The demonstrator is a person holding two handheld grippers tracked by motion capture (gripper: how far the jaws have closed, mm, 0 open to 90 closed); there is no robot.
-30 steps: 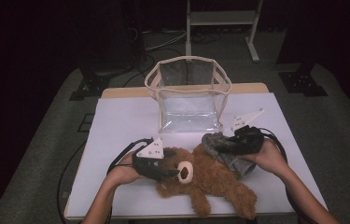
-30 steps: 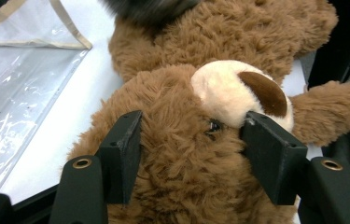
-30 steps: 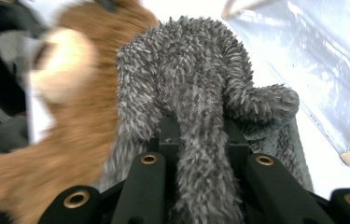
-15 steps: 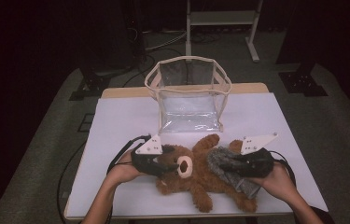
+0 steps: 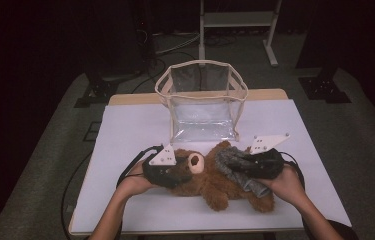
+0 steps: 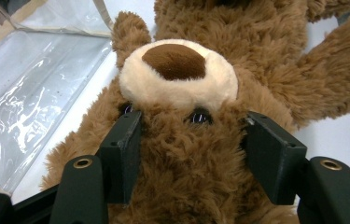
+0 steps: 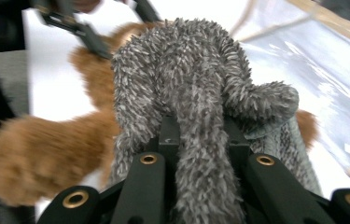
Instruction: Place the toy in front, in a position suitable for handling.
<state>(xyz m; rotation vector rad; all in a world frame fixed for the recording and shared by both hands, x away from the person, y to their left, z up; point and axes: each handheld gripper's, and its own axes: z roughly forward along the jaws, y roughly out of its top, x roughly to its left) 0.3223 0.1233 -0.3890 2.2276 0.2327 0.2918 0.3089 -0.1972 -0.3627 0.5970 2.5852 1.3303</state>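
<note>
Since a second ago we have carried our right gripper (image 5: 232,162) toward us, and it now rests over the teddy bear (image 5: 210,177), jaws clamped tight on a grey fuzzy cloth (image 7: 196,107). Our left gripper (image 5: 181,172) squeezes the bear's head from both sides, jaws partly closed. Bear lies on the table (image 5: 125,130) before the clear bag (image 5: 202,107).
</note>
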